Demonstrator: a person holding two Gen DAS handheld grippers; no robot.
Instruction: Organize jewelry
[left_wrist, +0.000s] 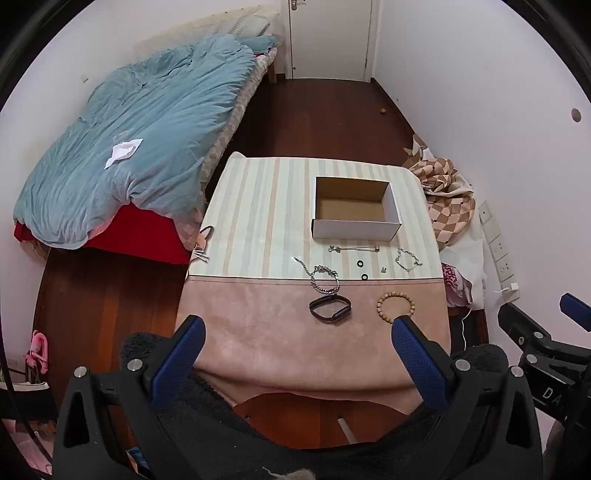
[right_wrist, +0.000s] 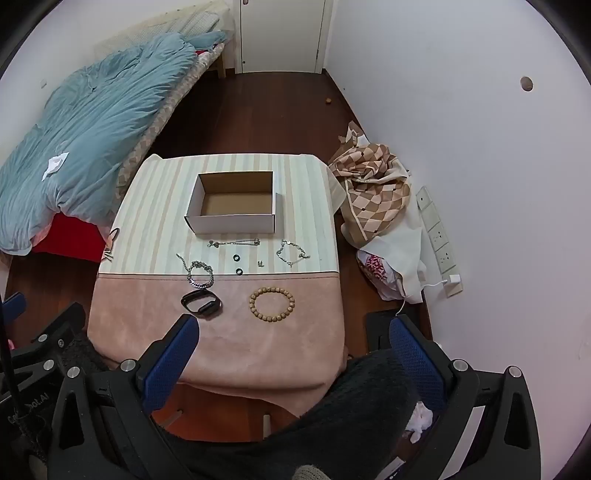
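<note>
An open, empty cardboard box (left_wrist: 355, 209) (right_wrist: 233, 205) stands at the far side of a small cloth-covered table (left_wrist: 258, 332) (right_wrist: 147, 295). In front of it lie a thin silver chain (left_wrist: 354, 249) (right_wrist: 233, 243), a silver bracelet (left_wrist: 407, 260) (right_wrist: 291, 252), two small black rings (left_wrist: 360, 263) (right_wrist: 236, 257), a chunky silver chain bracelet (left_wrist: 324, 279) (right_wrist: 200, 276), a black wristband (left_wrist: 330, 308) (right_wrist: 201, 299) and a wooden bead bracelet (left_wrist: 395, 307) (right_wrist: 272, 304). My left gripper (left_wrist: 297, 326) is open and empty above the near edge. My right gripper (right_wrist: 293, 326) is open and empty, also held back.
A bed with a blue quilt (left_wrist: 140, 140) (right_wrist: 81, 122) stands to the left. A pile of checked cloth and bags (left_wrist: 447, 192) (right_wrist: 376, 192) lies to the right against the wall. A white door (left_wrist: 328, 37) is at the far end. The floor is dark wood.
</note>
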